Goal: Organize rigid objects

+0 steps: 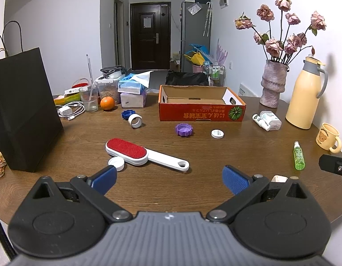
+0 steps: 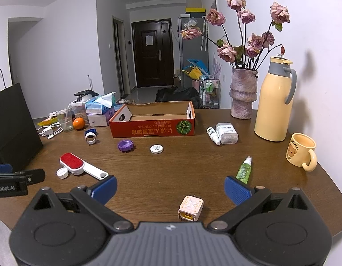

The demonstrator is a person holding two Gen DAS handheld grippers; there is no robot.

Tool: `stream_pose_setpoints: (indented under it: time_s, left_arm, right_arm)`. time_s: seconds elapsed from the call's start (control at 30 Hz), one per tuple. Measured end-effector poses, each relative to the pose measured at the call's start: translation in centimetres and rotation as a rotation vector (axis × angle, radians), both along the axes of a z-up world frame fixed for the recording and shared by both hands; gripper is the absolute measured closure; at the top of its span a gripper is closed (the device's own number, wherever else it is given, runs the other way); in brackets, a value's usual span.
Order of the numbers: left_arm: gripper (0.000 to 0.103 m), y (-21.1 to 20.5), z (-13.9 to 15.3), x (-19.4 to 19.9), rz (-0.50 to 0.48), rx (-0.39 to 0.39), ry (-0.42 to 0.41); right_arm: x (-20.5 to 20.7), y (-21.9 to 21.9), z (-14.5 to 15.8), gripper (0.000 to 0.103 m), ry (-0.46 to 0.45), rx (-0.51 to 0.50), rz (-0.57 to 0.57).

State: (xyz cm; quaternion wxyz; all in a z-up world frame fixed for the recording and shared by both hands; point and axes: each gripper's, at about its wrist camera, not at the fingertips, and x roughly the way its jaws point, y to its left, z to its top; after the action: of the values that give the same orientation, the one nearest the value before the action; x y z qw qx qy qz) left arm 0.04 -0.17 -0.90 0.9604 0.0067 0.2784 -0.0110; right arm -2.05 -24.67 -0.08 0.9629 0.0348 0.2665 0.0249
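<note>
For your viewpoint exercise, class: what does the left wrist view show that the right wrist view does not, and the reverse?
Only the left wrist view: the left gripper, open, seen from behind, and the whole black bag.

Only the right wrist view: the right gripper, open, and the whole plug adapter lying between its fingers.

Both: the box, lint brush, purple cap, green bottle, mug, flask and vase.

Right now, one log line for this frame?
left hand-held gripper: open, empty | right hand-held gripper: open, empty | cardboard box: empty | lint brush, charger cube: on table
</note>
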Motion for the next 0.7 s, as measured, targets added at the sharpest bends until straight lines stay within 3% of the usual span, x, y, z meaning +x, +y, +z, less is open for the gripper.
stream_pose_setpoints:
  time_s: [0.7]
  left_arm:
    - [0.000,0.25,0.30,-0.47,0.003,-0.004,-0.016]
  right_arm:
    - [-0.48,0.18,0.01,0.000,-0.018,-0.005,-0.009]
